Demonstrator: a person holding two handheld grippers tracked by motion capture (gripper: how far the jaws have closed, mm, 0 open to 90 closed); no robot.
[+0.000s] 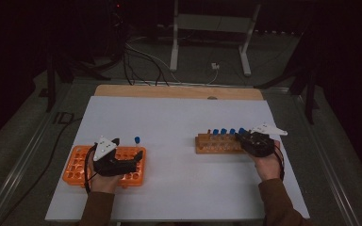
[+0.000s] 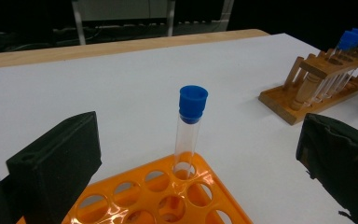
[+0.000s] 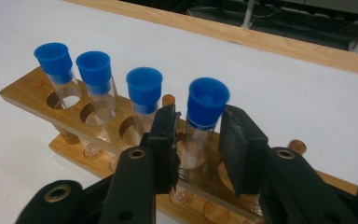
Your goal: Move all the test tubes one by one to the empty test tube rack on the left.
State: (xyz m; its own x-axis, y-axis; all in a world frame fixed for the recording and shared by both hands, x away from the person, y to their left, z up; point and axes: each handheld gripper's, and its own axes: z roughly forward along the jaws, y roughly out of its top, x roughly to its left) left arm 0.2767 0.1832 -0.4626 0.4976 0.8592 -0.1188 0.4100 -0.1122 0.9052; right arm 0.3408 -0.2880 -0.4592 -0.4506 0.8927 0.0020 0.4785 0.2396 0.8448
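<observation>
In the wooden rack [image 3: 37, 100] at the right of the white table [image 1: 179, 141], four blue-capped test tubes are stood upright in a row, and the end tube [image 3: 200, 128] is bracketed by the jaws of the right gripper [image 3: 199, 140]. The jaws are drawn in narrow around the glass just below the cap; whether the pads are pressing yet cannot be told. The tube is judged light, stiff, smooth and breakable, so it is best taken on the clear wall just under the cap and lifted straight up out of its hole. It is seen as a slim clear cylinder, apparently empty, under a flared blue stopper. The left gripper [image 2: 191, 154] is held wide open over the orange rack [image 2: 168, 200], where one tube [image 2: 189, 133] is already seated.
</observation>
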